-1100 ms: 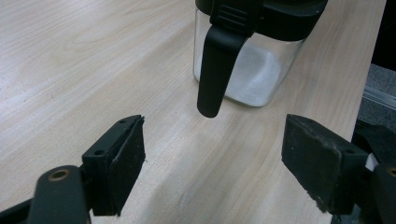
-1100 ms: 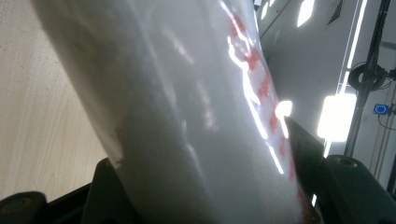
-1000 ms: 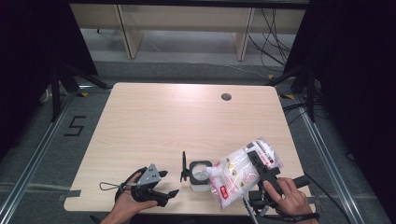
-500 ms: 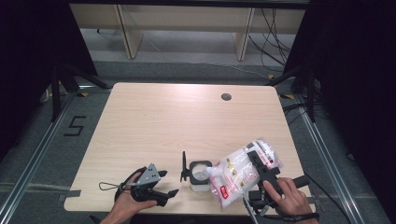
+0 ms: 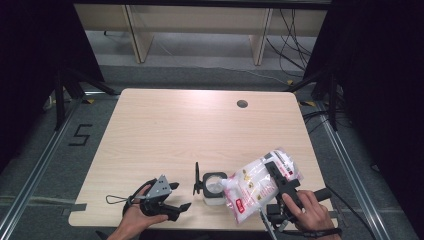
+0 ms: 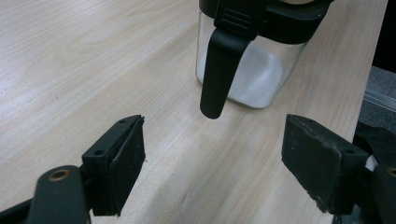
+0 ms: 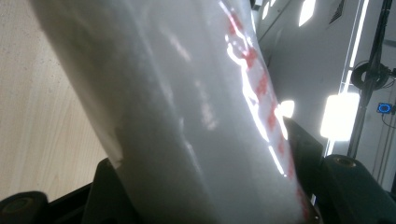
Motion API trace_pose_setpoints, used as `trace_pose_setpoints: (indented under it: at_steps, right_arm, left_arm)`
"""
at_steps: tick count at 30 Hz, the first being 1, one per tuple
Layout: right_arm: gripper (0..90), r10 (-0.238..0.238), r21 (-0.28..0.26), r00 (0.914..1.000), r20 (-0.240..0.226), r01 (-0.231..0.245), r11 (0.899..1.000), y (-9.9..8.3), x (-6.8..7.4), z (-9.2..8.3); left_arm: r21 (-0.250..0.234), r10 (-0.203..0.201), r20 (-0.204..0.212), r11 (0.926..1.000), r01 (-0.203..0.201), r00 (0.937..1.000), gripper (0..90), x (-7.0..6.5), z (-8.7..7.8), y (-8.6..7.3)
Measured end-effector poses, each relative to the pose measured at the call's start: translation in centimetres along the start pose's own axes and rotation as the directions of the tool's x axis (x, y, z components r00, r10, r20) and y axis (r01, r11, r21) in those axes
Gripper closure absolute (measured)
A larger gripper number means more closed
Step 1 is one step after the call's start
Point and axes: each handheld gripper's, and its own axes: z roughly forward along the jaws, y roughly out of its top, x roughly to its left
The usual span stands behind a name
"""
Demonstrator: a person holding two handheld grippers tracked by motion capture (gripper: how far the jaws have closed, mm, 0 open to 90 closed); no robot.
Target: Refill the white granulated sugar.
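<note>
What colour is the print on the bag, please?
Red on the white bag, clearest in the high view.

Count of the things on the table

We count one table [image 5: 165, 135], one glass jar [image 5: 214, 187] with one open black lid [image 5: 197, 178], one white plastic bag [image 5: 260, 182] with red print, two grippers, the left gripper [image 5: 176, 196] and the right gripper [image 5: 272, 167], and two hands holding them.

White bag [image 5: 255, 187] tilted over open glass jar [image 5: 214, 188], probably pouring
</note>
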Motion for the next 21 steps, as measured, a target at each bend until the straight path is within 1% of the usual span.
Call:
trace_pose_setpoints:
  at_steps: [1, 2, 3, 4, 5, 6, 7, 8, 9, 10, 11, 12, 13, 14, 15, 16, 17, 18, 19, 20, 21]
  right_arm:
    - [45.3, 0.020, 0.007, 0.9998, -0.005, -0.020, 1.000, 0.00, 0.18, -0.02]
    - [45.3, 0.023, 0.008, 0.9997, -0.007, -0.023, 1.000, 0.00, 0.20, -0.02]
    - [45.4, 0.026, -0.003, 0.9996, 0.006, -0.026, 1.000, -0.03, 0.26, 0.04]
    - [45.4, 0.026, -0.002, 0.9996, 0.007, -0.026, 1.000, -0.03, 0.27, 0.03]
    - [45.5, 0.004, -0.009, 0.9999, 0.013, -0.004, 1.000, -0.01, 0.10, 0.06]
    - [45.5, 0.004, -0.010, 0.9999, 0.013, -0.004, 1.000, -0.01, 0.10, 0.07]
    - [45.5, 0.004, -0.009, 0.9999, 0.013, -0.004, 1.000, -0.01, 0.11, 0.07]
    - [45.6, 0.005, -0.010, 0.9999, 0.012, -0.004, 1.000, -0.01, 0.11, 0.08]
    - [45.6, 0.006, -0.011, 0.9999, 0.013, -0.006, 1.000, -0.02, 0.12, 0.07]
    - [45.7, 0.030, -0.004, 0.9995, 0.005, -0.030, 1.000, -0.04, 0.30, 0.05]
    - [45.7, 0.033, -0.005, 0.9994, 0.004, -0.033, 0.999, -0.05, 0.30, 0.05]
    - [45.8, 0.016, -0.015, 0.9998, 0.009, -0.016, 1.000, -0.05, 0.17, 0.10]
    - [45.9, 0.017, -0.015, 0.9997, 0.015, -0.017, 1.000, -0.05, 0.18, 0.08]
    - [45.9, 0.014, -0.001, 0.9999, -0.009, -0.014, 1.000, -0.01, 0.10, 0.01]
    - [46.0, 0.003, -0.005, 0.9999, -0.012, -0.003, 1.000, -0.04, -0.03, 0.01]
    - [46.0, 0.018, -0.001, 0.9998, -0.012, -0.018, 1.000, -0.05, 0.02, -0.05]
    - [46.0, 0.060, 0.003, 0.9979, -0.024, -0.060, 0.998, -0.12, 0.23, -0.06]
    - [46.1, 0.045, -0.015, 0.9988, -0.017, -0.045, 0.999, -0.16, 0.09, 0.02]
    - [46.1, 0.045, -0.008, 0.9988, -0.016, -0.045, 0.999, -0.16, 0.08, -0.05]
    - [46.1, 0.069, 0.001, 0.9972, -0.029, -0.069, 0.998, -0.18, 0.22, -0.09]
    - [46.2, 0.069, 0.002, 0.9972, -0.028, -0.069, 0.998, -0.19, 0.24, -0.10]
  left_arm:
    - [-0.002, -0.005, -0.002, 1.0000, 0.005, 1.0000, 20.9, -0.03, 0.02, -0.02]
    - [-0.001, 0.000, -0.003, 1.0000, 0.000, 1.0000, 20.9, -0.02, 0.00, 0.00]
    - [-0.001, -0.004, -0.003, 1.0000, 0.004, 1.0000, 21.0, -0.05, 0.01, -0.01]
    - [-0.001, -0.004, -0.004, 1.0000, 0.004, 1.0000, 20.9, -0.04, 0.00, -0.01]
    - [-0.001, -0.001, -0.003, 1.0000, 0.001, 1.0000, 20.9, -0.03, 0.01, -0.01]
    - [-0.006, -0.014, -0.002, 0.9999, 0.014, 0.9999, 20.9, -0.12, 0.02, -0.03]
    - [-0.006, -0.004, 0.000, 1.0000, 0.004, 1.0000, 21.0, -0.05, 0.01, -0.01]
    - [-0.006, -0.013, -0.002, 0.9999, 0.013, 0.9999, 20.9, -0.10, 0.01, -0.02]
    - [-0.006, -0.003, -0.001, 1.0000, 0.003, 1.0000, 20.9, -0.05, 0.01, 0.00]
    - [-0.003, -0.005, -0.005, 1.0000, 0.005, 1.0000, 21.0, -0.09, -0.02, 0.01]
    - [-0.002, -0.012, -0.006, 0.9999, 0.012, 0.9999, 20.9, -0.14, -0.02, 0.00]
    - [-0.003, -0.011, -0.006, 0.9999, 0.011, 0.9999, 20.9, -0.14, -0.02, 0.00]
    - [-0.003, -0.012, -0.006, 0.9999, 0.012, 0.9999, 20.9, -0.14, -0.02, 0.00]
    - [-0.002, -0.011, -0.006, 0.9999, 0.011, 0.9999, 21.0, -0.13, -0.02, 0.00]
    - [-0.002, -0.005, -0.004, 1.0000, 0.005, 1.0000, 20.9, -0.09, -0.03, 0.01]
    - [-0.003, -0.003, -0.004, 1.0000, 0.003, 1.0000, 20.9, -0.07, -0.04, 0.02]
    - [-0.003, -0.005, -0.004, 1.0000, 0.005, 1.0000, 21.0, -0.08, -0.05, 0.02]
    - [-0.003, -0.012, -0.006, 0.9999, 0.012, 0.9999, 20.9, -0.13, -0.05, 0.00]
    - [-0.003, -0.010, -0.006, 0.9999, 0.010, 0.9999, 20.9, -0.12, -0.05, 0.00]
    - [-0.003, -0.011, -0.006, 0.9999, 0.011, 0.9999, 21.0, -0.12, -0.05, 0.00]
    - [-0.003, -0.005, -0.004, 1.0000, 0.005, 1.0000, 20.9, -0.09, -0.04, 0.01]
